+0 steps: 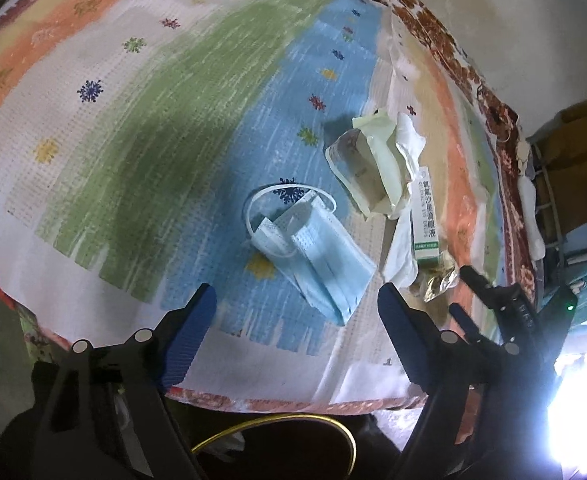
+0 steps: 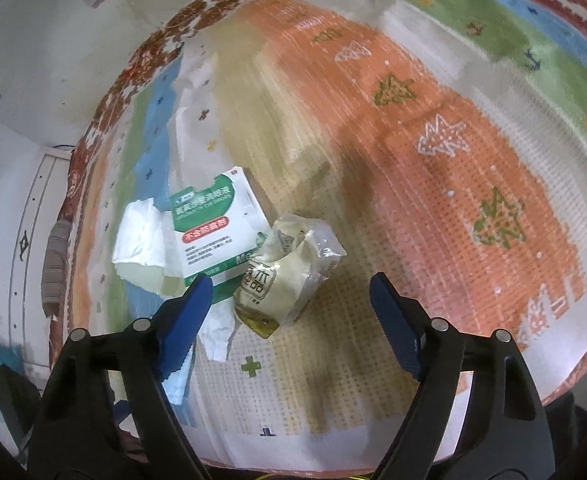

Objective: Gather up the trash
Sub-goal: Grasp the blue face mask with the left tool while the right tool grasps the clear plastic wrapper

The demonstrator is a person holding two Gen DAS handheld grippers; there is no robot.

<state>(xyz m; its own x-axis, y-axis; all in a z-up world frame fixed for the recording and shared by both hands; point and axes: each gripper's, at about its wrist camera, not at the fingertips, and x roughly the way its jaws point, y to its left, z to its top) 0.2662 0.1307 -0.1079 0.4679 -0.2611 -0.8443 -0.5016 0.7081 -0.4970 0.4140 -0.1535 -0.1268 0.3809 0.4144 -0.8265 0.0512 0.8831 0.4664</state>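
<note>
A blue face mask (image 1: 317, 256) lies on the patterned mat (image 1: 153, 128), just ahead of my open, empty left gripper (image 1: 297, 300). Beyond it are a crumpled cream wrapper (image 1: 369, 168), white tissue (image 1: 403, 240), a green-white eye-drop box (image 1: 427, 220) and a shiny crumpled packet (image 1: 437, 284). In the right wrist view my right gripper (image 2: 291, 294) is open and empty just above the crumpled packet (image 2: 289, 268), with the box (image 2: 213, 228) and tissue (image 2: 141, 236) to its left. The right gripper also shows in the left wrist view (image 1: 477, 292).
A bin with a yellow rim (image 1: 293, 428) sits below the mat's near edge. A brown floral border (image 1: 453, 52) runs along the far side by a white wall (image 1: 513, 20). Furniture stands at the right (image 1: 573, 208).
</note>
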